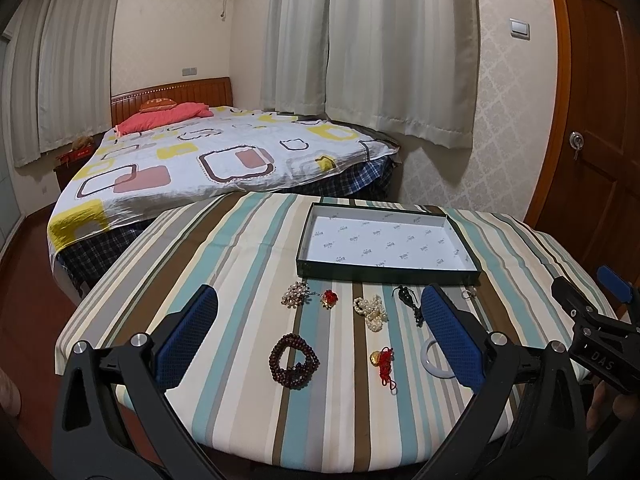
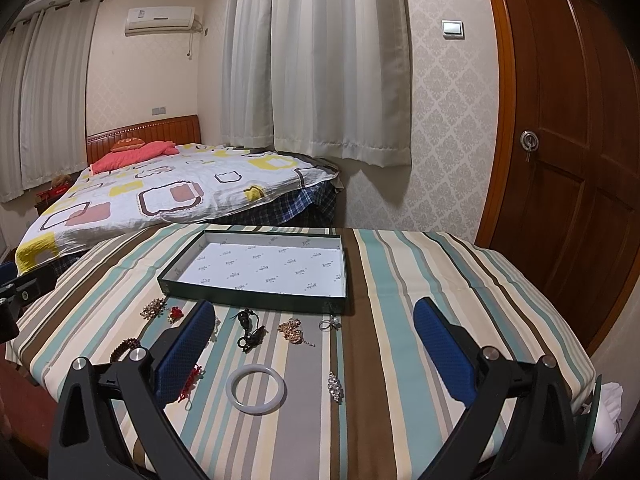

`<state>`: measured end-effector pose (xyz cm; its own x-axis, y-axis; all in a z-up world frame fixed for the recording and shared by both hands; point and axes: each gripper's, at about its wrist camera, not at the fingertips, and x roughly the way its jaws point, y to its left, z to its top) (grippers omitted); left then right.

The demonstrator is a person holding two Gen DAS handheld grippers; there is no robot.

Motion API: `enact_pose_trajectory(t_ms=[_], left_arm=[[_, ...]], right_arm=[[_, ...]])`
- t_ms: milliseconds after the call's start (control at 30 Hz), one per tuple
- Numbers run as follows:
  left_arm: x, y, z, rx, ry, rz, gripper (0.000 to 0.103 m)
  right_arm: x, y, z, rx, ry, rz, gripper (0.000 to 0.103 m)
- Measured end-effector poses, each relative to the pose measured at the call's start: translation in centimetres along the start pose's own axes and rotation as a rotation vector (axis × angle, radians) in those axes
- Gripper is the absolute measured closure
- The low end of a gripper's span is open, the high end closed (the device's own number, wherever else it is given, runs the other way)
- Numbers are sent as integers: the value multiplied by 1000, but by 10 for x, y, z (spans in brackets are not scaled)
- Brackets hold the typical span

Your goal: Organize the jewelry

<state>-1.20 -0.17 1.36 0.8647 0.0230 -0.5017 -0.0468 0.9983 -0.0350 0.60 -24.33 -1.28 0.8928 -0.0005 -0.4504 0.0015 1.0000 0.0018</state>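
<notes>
Both grippers, left and right, hover with jaws spread, holding nothing. Box bare; bangle, beads, pearls all unsorted on the cloth. Nothing done yet.

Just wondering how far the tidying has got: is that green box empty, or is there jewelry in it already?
Empty. The green box shows only its white printed lining; the white bangle and dark bead bracelet lie outside on the striped cloth.
</notes>
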Motion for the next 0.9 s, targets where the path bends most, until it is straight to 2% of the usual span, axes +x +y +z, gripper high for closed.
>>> enact_pose_trajectory(t_ms=[900], left_arm=[[2, 1, -1, -1, 2, -2, 4]], right_arm=[[-4, 5, 4, -2, -2, 1, 6]])
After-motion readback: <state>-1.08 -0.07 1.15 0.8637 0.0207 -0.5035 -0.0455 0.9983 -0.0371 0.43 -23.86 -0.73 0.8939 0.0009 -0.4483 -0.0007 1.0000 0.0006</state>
